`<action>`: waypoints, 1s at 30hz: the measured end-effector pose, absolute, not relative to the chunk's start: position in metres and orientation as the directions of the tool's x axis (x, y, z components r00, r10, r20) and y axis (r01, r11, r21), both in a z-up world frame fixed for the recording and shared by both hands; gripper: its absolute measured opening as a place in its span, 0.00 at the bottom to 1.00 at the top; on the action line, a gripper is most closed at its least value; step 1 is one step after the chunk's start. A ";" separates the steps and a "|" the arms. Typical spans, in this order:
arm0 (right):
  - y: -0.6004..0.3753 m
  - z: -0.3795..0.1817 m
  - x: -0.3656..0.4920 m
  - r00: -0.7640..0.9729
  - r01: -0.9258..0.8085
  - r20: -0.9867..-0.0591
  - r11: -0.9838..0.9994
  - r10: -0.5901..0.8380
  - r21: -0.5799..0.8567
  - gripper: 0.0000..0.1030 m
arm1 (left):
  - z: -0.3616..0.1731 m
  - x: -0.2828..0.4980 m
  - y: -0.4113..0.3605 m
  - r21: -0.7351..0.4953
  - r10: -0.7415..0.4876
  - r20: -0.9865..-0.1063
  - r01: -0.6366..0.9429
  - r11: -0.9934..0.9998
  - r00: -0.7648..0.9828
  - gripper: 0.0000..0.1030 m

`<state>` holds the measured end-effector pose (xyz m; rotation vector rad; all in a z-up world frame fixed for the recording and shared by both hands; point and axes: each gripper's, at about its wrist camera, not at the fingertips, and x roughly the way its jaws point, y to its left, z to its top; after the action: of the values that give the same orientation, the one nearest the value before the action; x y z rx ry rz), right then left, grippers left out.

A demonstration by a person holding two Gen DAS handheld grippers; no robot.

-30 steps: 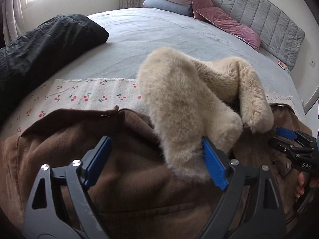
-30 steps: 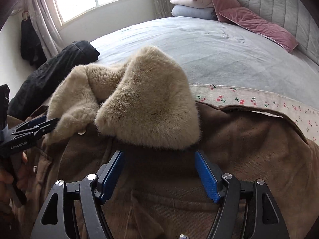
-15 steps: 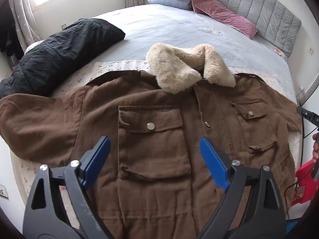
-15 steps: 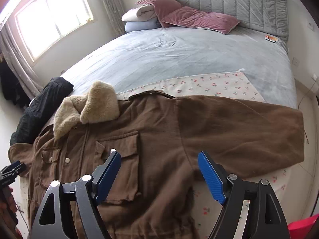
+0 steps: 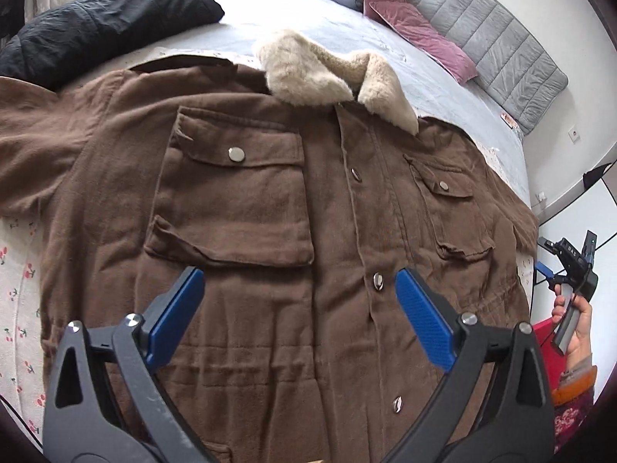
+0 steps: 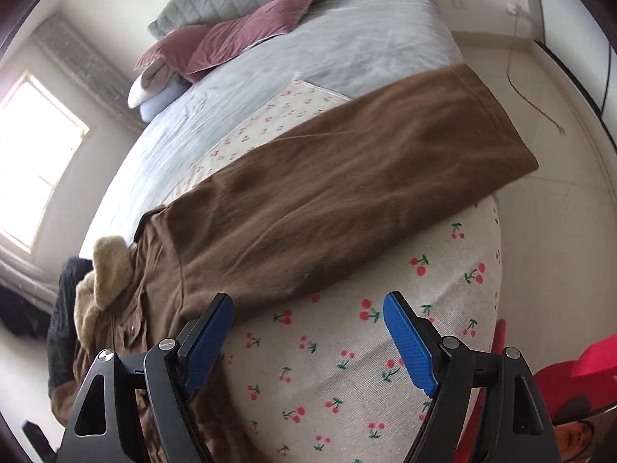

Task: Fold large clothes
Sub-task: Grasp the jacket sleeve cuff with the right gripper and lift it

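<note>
Both grippers pulled back from fur collar (image 5: 327, 73), brown jacket (image 5: 270, 200) spread flat, both jaws open, empty, left's just widened.

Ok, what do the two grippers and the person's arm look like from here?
Both the left gripper and the right gripper have dark grey triangular-cutout frames with silver bolts and ribbed blue fingers. The left wrist view shows white lettering on the right gripper's black body, and a patterned red sleeve with an orange band.

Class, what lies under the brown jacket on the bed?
A cherry-print cloth shows around the brown jacket and under its spread sleeve, over the grey-blue bedspread. How far the cloth reaches beneath the jacket is covered.
</note>
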<state>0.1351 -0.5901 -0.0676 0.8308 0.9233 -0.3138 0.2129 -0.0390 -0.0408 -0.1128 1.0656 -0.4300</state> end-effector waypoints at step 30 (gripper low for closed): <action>-0.535 0.084 0.212 0.819 0.346 -0.561 0.886 -0.124 0.309 0.07 | -0.048 0.222 -0.027 -0.313 -0.402 -0.820 0.270 0.911 0.407 0.96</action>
<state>0.2115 -0.5352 0.0837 0.4158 0.5598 -0.2583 0.2220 -0.0273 -0.0483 -0.1381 1.0717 -0.4253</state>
